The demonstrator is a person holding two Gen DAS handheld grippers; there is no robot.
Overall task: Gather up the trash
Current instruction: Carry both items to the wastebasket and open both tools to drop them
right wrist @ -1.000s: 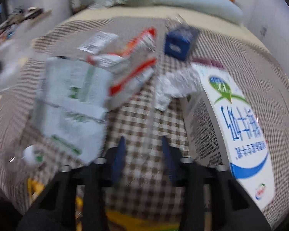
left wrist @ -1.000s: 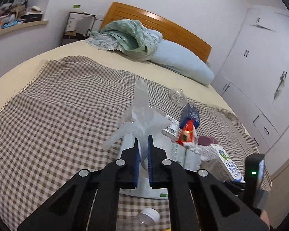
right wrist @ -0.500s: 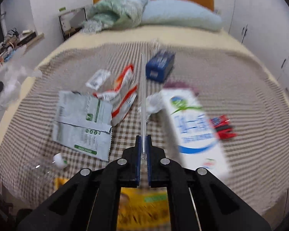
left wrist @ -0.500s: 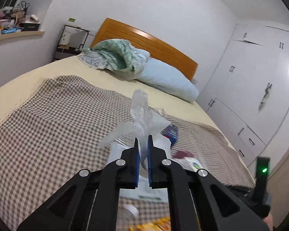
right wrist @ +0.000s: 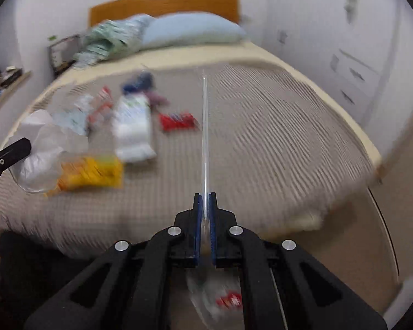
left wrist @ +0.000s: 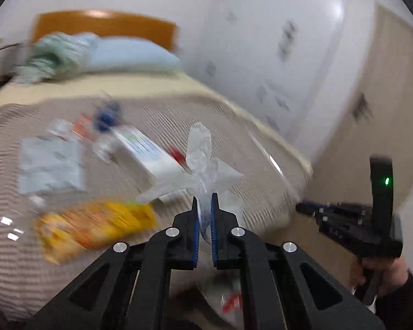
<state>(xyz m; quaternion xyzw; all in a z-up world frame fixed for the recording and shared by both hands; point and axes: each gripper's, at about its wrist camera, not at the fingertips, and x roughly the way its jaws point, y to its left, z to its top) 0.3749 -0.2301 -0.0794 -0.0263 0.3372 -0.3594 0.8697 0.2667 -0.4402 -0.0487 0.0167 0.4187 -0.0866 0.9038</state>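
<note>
My left gripper (left wrist: 203,200) is shut on the gathered edge of a clear plastic bag (left wrist: 199,151), which sticks up past the fingers and hangs below them with something red inside. In the right wrist view my right gripper (right wrist: 205,198) is shut on a thin clear plastic strip (right wrist: 204,137), seen edge-on and pointing away over the bed. Crumpled clear plastic with a red spot (right wrist: 225,299) shows under its jaws. The left wrist view shows the right gripper (left wrist: 300,207) off the bed's right side, held by a hand (left wrist: 382,272). Both views are motion-blurred.
On the checked blanket (right wrist: 275,137) lie a yellow packet (right wrist: 93,172), a white milk carton (right wrist: 132,126), a red wrapper (right wrist: 177,121), a blue box (right wrist: 139,82) and a grey-green pouch (left wrist: 49,165). A pillow (right wrist: 192,31) lies at the headboard, white wardrobes (left wrist: 275,55) stand to the right.
The right gripper shut on the clear strip and lifted it off the blanket. Both grippers pulled back from the trash and swung toward the bed's right side, the left still gripping the bag.
</note>
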